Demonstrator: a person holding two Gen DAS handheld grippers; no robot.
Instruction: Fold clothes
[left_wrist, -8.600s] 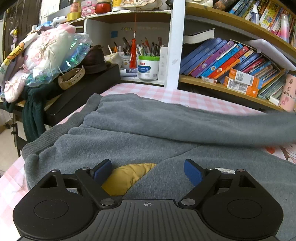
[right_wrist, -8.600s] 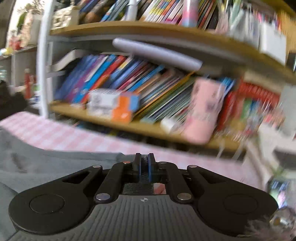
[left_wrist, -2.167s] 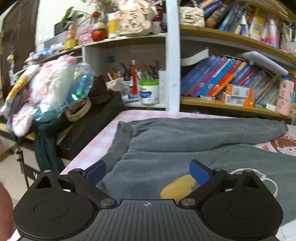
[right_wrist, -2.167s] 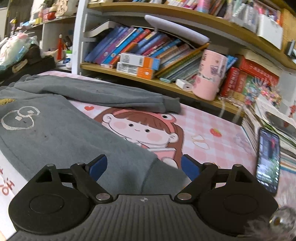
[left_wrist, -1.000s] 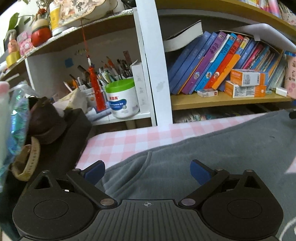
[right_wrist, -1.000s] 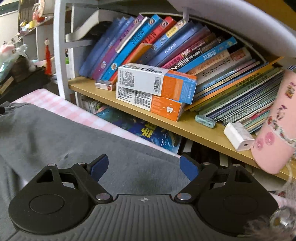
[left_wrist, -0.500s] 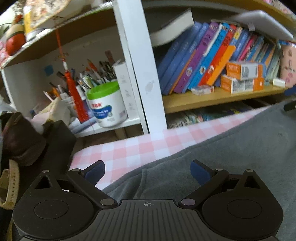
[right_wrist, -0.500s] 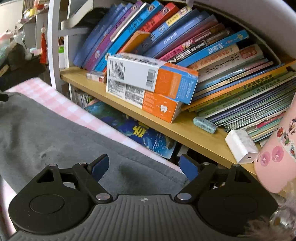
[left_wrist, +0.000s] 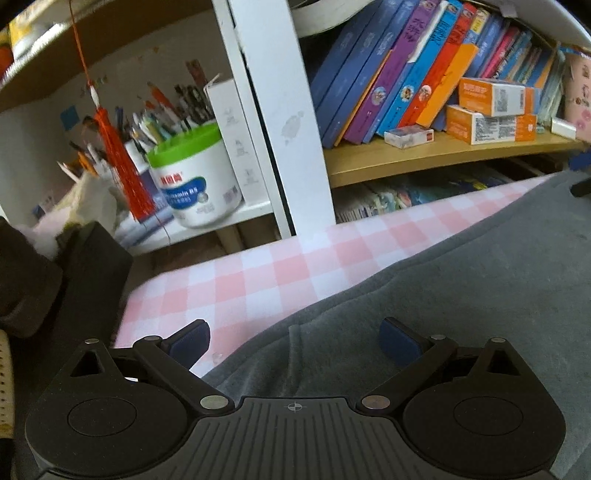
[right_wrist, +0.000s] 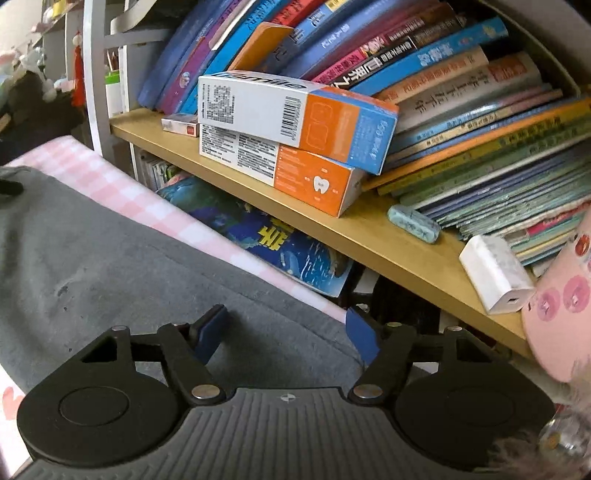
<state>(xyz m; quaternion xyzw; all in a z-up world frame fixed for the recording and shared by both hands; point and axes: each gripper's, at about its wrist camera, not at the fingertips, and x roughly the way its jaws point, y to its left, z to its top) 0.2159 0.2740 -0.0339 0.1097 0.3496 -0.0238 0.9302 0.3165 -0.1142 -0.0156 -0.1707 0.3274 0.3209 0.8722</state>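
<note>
Grey sweatshirt (left_wrist: 461, 295) flat on pink-checked worktop (left_wrist: 258, 273), far edge running left-right along bookshelf (right_wrist: 369, 236). Left gripper (left_wrist: 293, 338) fingers spread, straddling left corner; right gripper (right_wrist: 288, 328) fingers spread over right end. Nothing pinched yet. Each hand about equally near its end.

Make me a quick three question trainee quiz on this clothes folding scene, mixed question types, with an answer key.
1. True or false: the left hand-held gripper is shut on the grey garment.
2. Multiple choice: the two orange-and-white boxes are A) stacked on the wooden shelf, B) on the checked cloth, C) on the garment.
3. Fill in: the right hand-held gripper is ____ above the garment's edge.

Key: 1 false; 2 A; 3 open
</note>
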